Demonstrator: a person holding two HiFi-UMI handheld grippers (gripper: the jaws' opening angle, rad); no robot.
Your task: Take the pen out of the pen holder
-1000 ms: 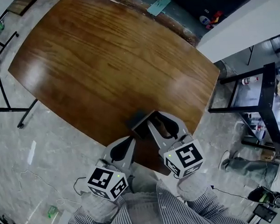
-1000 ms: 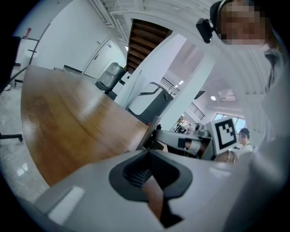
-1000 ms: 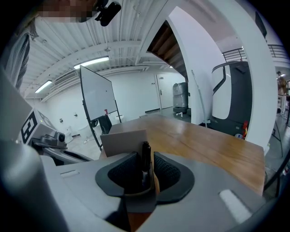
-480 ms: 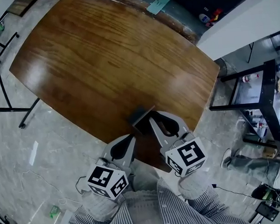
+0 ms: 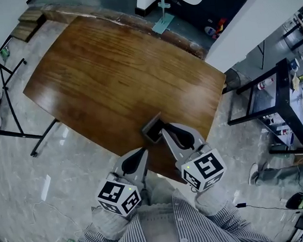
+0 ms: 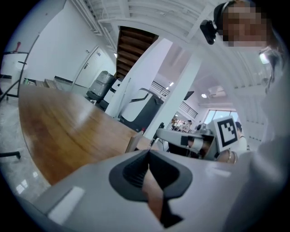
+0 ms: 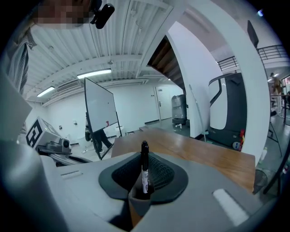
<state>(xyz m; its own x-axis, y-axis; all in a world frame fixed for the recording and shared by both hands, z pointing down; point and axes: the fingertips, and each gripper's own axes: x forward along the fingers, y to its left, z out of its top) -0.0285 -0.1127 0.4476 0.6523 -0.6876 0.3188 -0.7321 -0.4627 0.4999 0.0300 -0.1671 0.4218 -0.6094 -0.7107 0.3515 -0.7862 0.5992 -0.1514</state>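
A black pen (image 7: 144,168) stands upright between the pads of my right gripper (image 7: 144,156), which is shut on its lower barrel. In the head view the right gripper (image 5: 164,129) reaches to the dark, box-shaped pen holder (image 5: 152,129) near the front edge of the wooden table (image 5: 112,74); the pen itself is too small to make out there. My left gripper (image 5: 144,151) hangs just short of the holder, to its lower left. Its jaws (image 6: 148,152) meet at the tips with nothing between them. The holder's tan wall (image 6: 134,144) shows just beyond them.
A black metal rack (image 5: 274,99) stands right of the table and a thin black stand (image 5: 7,97) at its left. A teal object (image 5: 161,23) lies by the far edge. A whiteboard (image 7: 100,111) and a person's legs (image 5: 279,177) are off to the sides.
Both grippers have risen a little by the holder. The right gripper's jaws have drawn in. The head view has shifted and now shows more of the table's far side.
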